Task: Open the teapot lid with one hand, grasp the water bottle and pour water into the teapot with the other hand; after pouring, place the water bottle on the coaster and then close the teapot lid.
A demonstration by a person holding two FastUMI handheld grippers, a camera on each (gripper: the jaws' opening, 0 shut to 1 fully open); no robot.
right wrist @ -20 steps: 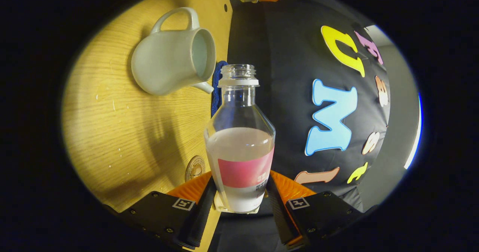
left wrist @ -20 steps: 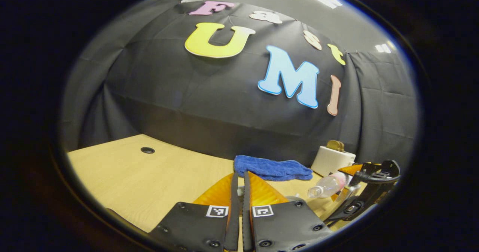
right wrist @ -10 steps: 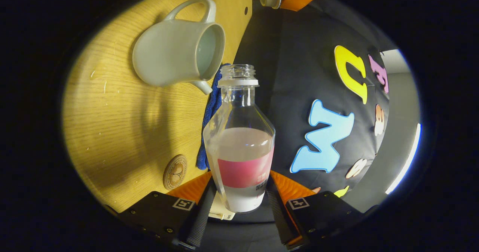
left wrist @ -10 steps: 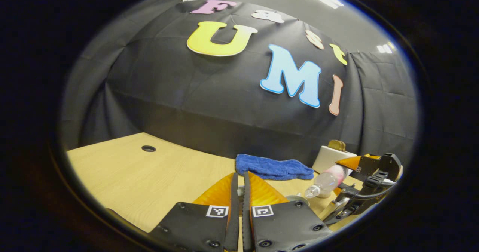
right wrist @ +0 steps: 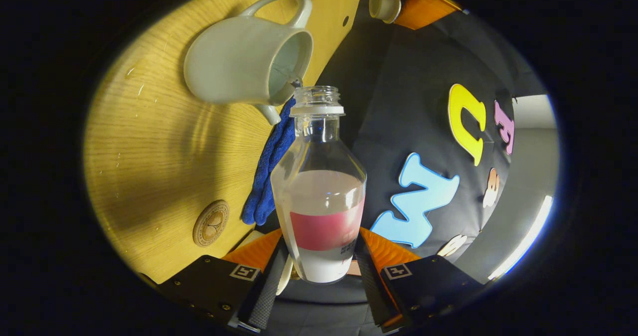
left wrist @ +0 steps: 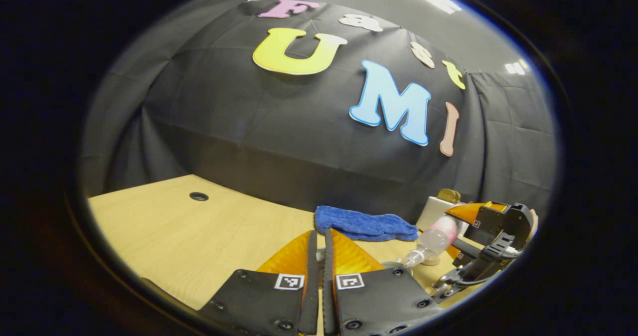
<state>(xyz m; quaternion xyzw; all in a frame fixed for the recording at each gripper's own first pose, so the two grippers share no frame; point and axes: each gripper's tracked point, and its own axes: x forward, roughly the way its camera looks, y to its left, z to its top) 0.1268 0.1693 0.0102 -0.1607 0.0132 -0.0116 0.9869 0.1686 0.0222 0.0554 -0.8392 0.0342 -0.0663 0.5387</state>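
A: R gripper first. Both fingers clamped on the water bottle at its label band, cap off. Since a sec ago the bottle has tipped further; its mouth now sits right at the teapot rim, where before there was a clear gap.

B: Flow started?

A: Looks like a thin thread of water at the rim by the bottle mouth, but too small to be sure. Most of the water is still in the bottle. Judgement: pour is only just beginning.

B: L gripper?

A: L gripper fingers nearly together, something small and pale pinched betw. them, hardly moved since. From the R gripper view, the teapot lid is held up off the teapot, well clear of the opening.

B: Other items rel. to the teapot?

A: Blue cloth just beside the spout, twd the booth wall. Coaster on the table, apart from the teapot on the near side, bare. Bottle goes there after pouring, then lid back on.
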